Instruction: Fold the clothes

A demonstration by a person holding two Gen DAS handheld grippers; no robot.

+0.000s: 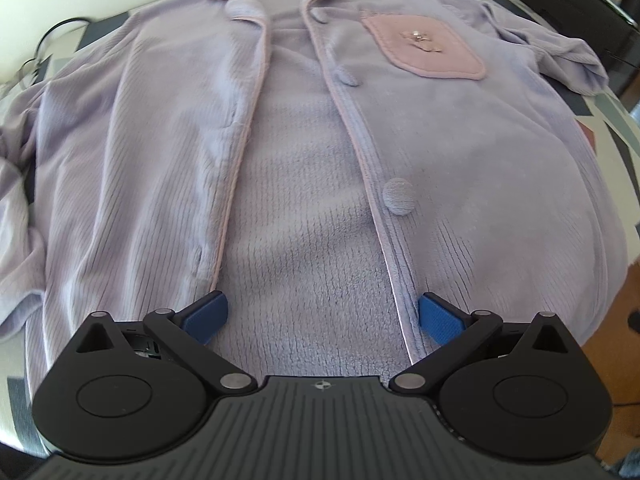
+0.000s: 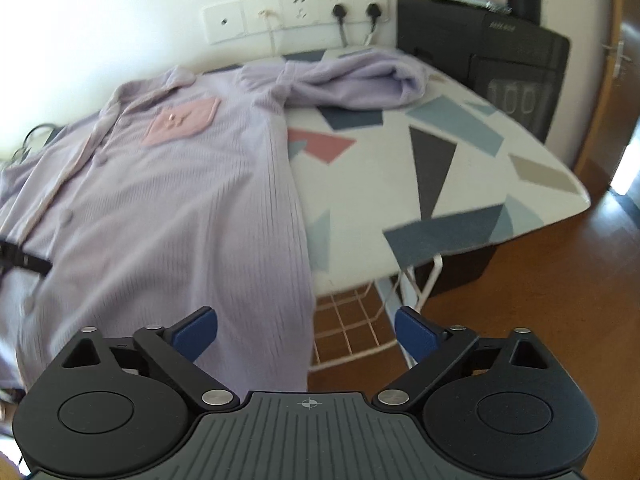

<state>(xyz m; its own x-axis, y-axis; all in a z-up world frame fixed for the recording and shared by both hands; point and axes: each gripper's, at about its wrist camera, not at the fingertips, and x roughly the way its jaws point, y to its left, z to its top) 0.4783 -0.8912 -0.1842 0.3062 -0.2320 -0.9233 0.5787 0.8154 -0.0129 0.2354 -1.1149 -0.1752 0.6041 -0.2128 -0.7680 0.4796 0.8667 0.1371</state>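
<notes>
Pyjama top (image 1: 168,152), lilac, lies spread front-up and unbuttoned on the patterned table (image 2: 460,168). Left tongs (image 1: 322,318) are spread wide over its lower hem, gripping nothing. Right tongs (image 2: 306,332) are equally wide and empty, at the garment's side edge.

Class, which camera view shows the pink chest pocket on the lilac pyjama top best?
The left wrist view: the pink pocket appears large and sharp, its small bow decoration visible. The right wrist view shows the same pocket smaller, at an angle and slightly blurred.
</notes>
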